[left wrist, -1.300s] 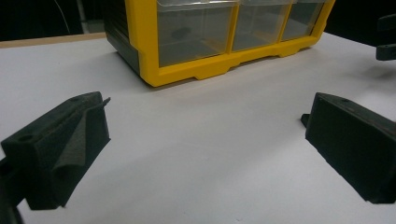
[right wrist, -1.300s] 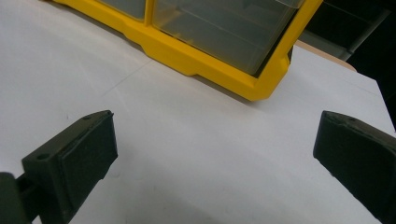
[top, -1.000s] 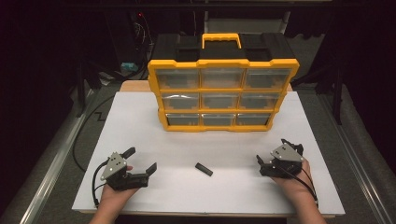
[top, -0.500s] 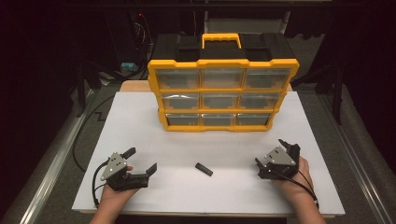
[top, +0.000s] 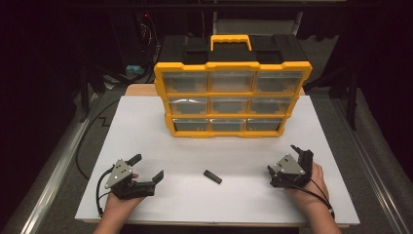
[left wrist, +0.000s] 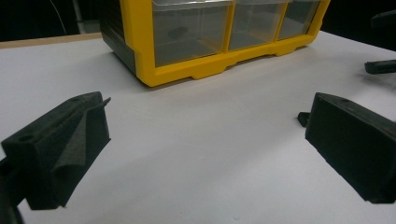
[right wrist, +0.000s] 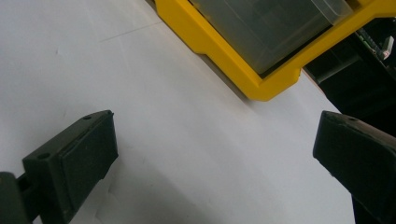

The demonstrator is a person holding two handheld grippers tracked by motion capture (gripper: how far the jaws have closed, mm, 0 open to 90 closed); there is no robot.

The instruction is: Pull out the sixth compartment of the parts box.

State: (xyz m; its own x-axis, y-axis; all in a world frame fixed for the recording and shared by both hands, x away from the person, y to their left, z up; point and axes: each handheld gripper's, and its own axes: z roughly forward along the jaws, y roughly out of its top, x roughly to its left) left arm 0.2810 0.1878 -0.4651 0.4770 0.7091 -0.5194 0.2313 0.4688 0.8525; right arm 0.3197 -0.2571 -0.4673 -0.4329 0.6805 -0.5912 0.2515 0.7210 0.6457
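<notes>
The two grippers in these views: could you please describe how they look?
Each is a hand-held black tool with two blocky black jaws. The left gripper and the right gripper both carry a grey three-cornered plate on top. A black cable trails from each toward the person's wrist. The forearms are bare, with no sleeves in sight.

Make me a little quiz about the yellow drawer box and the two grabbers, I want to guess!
1. True or false: the left gripper is shut on the small black piece.
2. How many drawers show on the front of the yellow drawer box?
3. The small black piece lies on the white table: A) between the two grippers, B) on top of the box, C) behind the box.

Key: 1. False, its jaws stand open and empty, like the right gripper. 2. Nine. 3. A.
</notes>
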